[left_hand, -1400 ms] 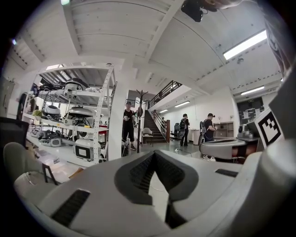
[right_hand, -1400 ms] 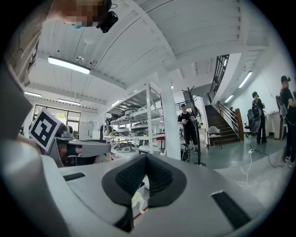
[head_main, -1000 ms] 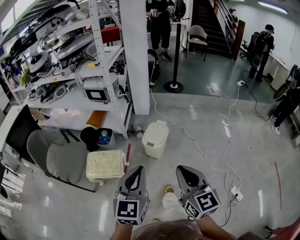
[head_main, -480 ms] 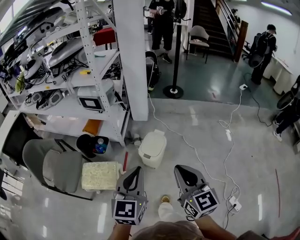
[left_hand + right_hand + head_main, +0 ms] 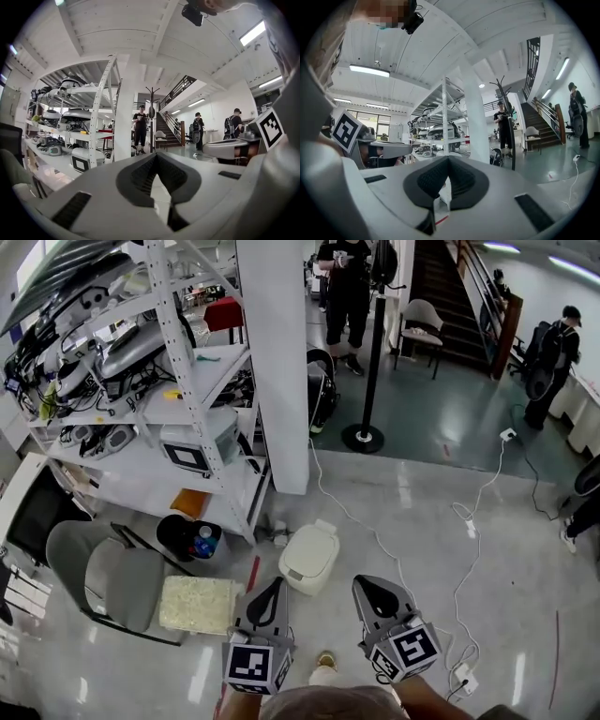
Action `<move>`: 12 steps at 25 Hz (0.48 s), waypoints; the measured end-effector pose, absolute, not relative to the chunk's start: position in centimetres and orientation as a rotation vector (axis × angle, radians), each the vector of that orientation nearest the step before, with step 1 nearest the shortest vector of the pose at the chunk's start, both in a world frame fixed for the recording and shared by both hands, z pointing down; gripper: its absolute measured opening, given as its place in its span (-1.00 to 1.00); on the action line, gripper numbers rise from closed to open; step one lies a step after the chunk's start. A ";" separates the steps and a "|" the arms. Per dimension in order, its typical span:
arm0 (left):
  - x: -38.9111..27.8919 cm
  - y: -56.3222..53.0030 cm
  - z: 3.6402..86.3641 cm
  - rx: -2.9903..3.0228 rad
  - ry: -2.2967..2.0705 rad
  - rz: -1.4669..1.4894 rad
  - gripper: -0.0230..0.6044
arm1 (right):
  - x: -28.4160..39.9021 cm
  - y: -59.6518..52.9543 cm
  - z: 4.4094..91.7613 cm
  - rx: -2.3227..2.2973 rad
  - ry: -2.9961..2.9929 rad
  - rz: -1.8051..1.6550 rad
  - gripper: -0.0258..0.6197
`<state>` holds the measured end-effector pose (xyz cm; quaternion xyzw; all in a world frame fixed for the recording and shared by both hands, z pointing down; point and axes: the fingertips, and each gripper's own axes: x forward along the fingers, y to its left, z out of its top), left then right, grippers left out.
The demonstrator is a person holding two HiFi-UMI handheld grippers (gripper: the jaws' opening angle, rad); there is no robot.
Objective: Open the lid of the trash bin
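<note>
1. Note trash bin [image 5: 309, 560] on floor beside shelving [image 5: 131, 444], lid down, untouched.
2. Find left tool [image 5: 273, 585] and right tool [image 5: 372, 583] both clenched on nothing, apart from bin.
3. Judge both held forward merely for the approach.

To my left, a white rack [image 5: 178, 381] loaded with gear stands beside a white pillar [image 5: 277, 362]. Below it I see a grey chair [image 5: 112, 577], a pale slab [image 5: 195, 604] just beside that, and a black bucket [image 5: 178, 532] holding a bottle [image 5: 205, 542]. A white cable [image 5: 461, 510] trails over the floor. Farther off, a person [image 5: 347, 287] stands near a black pole [image 5: 375, 343].
</note>
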<state>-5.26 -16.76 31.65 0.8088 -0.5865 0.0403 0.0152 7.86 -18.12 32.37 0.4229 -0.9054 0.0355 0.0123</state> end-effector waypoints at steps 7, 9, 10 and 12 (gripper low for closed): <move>-6.1 -19.2 31.2 2.461 -1.883 0.134 -0.95 | 6.7 -21.3 32.4 1.257 -2.850 0.126 -0.84; -6.7 -19.8 30.9 2.453 -1.895 0.137 -0.95 | 6.1 -22.0 32.0 1.252 -2.855 0.126 -0.84; -6.9 -20.1 30.8 2.458 -1.904 0.129 -0.95 | 5.9 -22.3 31.9 1.250 -2.858 0.122 -0.84; -7.3 -20.7 30.7 2.465 -1.910 0.111 -0.95 | 5.5 -22.7 31.7 1.249 -2.860 0.110 -0.84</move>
